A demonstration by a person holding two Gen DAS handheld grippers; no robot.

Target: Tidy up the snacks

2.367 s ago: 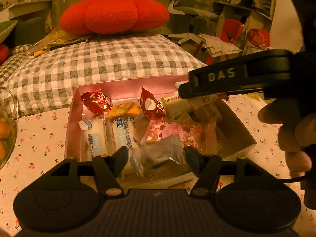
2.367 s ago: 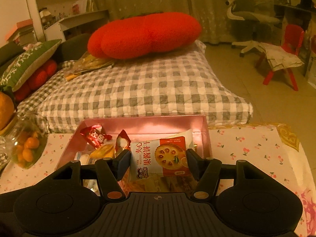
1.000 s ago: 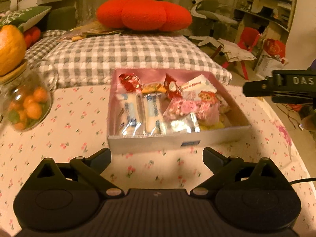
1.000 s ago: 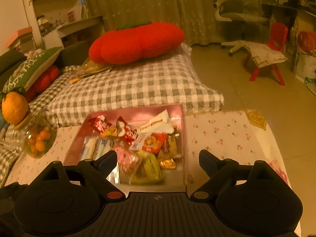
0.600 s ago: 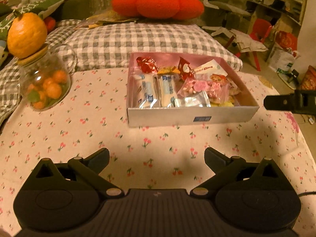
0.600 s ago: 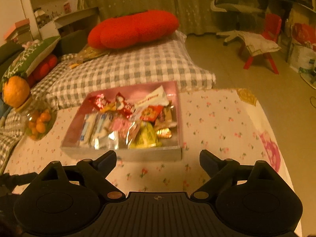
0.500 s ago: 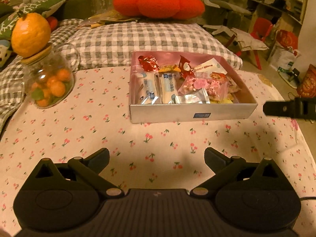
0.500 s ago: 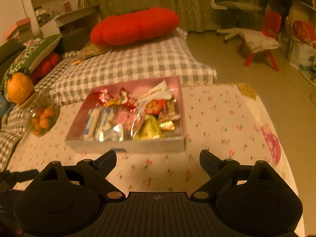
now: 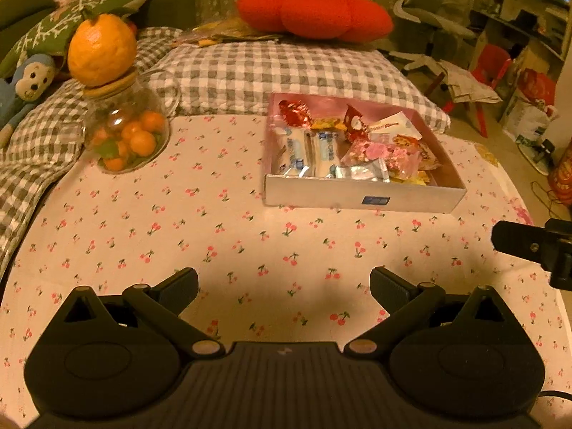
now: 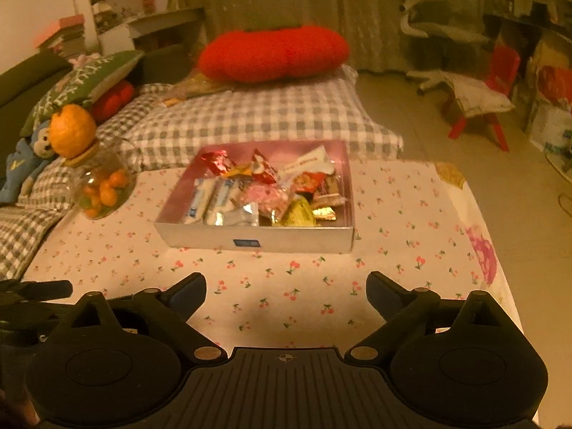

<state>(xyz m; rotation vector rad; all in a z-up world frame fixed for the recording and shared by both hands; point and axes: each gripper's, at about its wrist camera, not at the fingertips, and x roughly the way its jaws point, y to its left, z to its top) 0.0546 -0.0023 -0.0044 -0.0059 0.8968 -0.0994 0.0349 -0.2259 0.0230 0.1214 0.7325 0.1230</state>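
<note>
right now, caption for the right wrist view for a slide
Open right gripper hovers over the cherry-print cloth, facing a box filled with snacks.

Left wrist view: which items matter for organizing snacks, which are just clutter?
Job:
box
snack packets
left gripper, open
right gripper, open

Clutter:
glass jar of small oranges
big orange on its lid
red cushion
checked pillow
toy monkey

Pale pink tablecloth dotted with small red cherries. Pink-lined snack box, silvery-white outside, small blue label in front. Grey-and-white checked cushion, upper centre; plain red plush pillow above. Orange fruit, upper left. Black claws, bottom.
</note>
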